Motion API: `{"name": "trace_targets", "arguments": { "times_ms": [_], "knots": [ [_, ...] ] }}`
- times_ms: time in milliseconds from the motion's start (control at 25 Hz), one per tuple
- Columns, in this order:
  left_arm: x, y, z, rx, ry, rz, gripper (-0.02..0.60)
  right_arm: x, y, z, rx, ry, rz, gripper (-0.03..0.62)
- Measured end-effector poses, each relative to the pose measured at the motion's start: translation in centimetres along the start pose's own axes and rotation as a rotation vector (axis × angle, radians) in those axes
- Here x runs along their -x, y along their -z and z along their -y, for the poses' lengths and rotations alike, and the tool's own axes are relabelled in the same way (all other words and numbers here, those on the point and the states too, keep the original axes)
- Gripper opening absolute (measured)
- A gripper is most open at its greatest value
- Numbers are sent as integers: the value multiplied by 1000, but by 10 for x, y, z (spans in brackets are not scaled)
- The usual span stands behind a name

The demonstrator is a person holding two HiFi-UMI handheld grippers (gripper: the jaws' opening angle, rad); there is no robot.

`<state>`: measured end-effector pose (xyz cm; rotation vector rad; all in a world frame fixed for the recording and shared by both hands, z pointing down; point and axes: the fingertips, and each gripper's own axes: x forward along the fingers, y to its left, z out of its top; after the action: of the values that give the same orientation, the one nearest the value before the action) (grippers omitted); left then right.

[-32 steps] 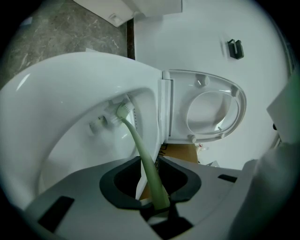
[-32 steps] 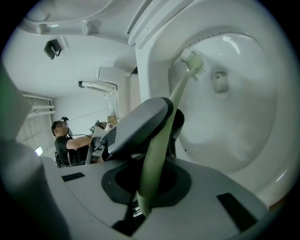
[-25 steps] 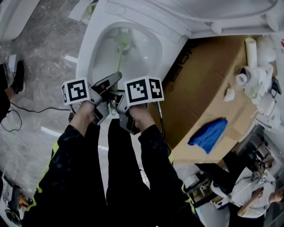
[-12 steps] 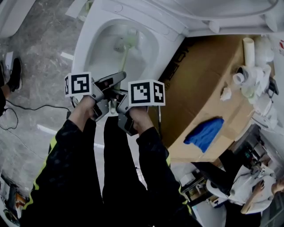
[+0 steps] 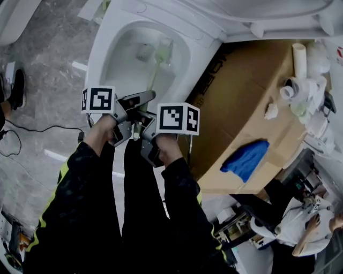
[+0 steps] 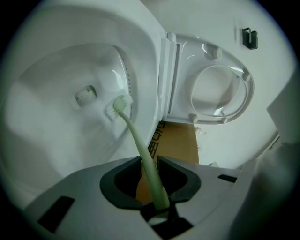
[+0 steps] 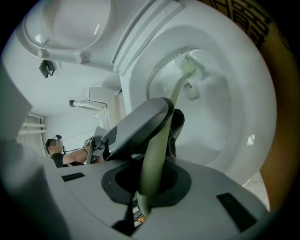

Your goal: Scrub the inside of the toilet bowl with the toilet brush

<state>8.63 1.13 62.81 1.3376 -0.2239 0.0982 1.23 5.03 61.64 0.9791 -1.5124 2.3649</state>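
The white toilet bowl [image 5: 115, 59] stands open at the top of the head view. A pale green toilet brush [image 5: 154, 75] reaches down into it, and its bristle head [image 5: 163, 51] rests against the bowl's inner wall to the right of the outlet hole [image 5: 144, 52]. Both grippers hold the handle over the front rim. My left gripper [image 5: 140, 103] is shut on the handle [image 6: 140, 150], higher up. Just behind it, my right gripper [image 5: 142, 127] is shut on the handle's end [image 7: 154, 154]. The brush head [image 6: 123, 102] shows pressed under the rim.
The raised seat and lid [image 5: 268, 13] stand behind the bowl. A cardboard box [image 5: 241, 96] to the right carries a blue cloth [image 5: 247, 160] and white fittings [image 5: 303, 85]. A person [image 5: 300, 225] sits at lower right. A cable [image 5: 32, 131] and a shoe [image 5: 16, 88] are on the floor at left.
The brush head has swept right across the back of the bowl, from the middle to the right wall. Both grippers stayed shut on the handle and shifted slightly right.
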Motion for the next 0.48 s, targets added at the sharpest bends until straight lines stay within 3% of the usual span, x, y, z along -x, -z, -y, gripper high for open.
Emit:
{"name": "trace_targets", "arguments": {
  "times_ms": [480],
  "knots": [
    [-9,41,-2,43,-13,-125,112,16,23,14,-105,22,75,36]
  ]
}}
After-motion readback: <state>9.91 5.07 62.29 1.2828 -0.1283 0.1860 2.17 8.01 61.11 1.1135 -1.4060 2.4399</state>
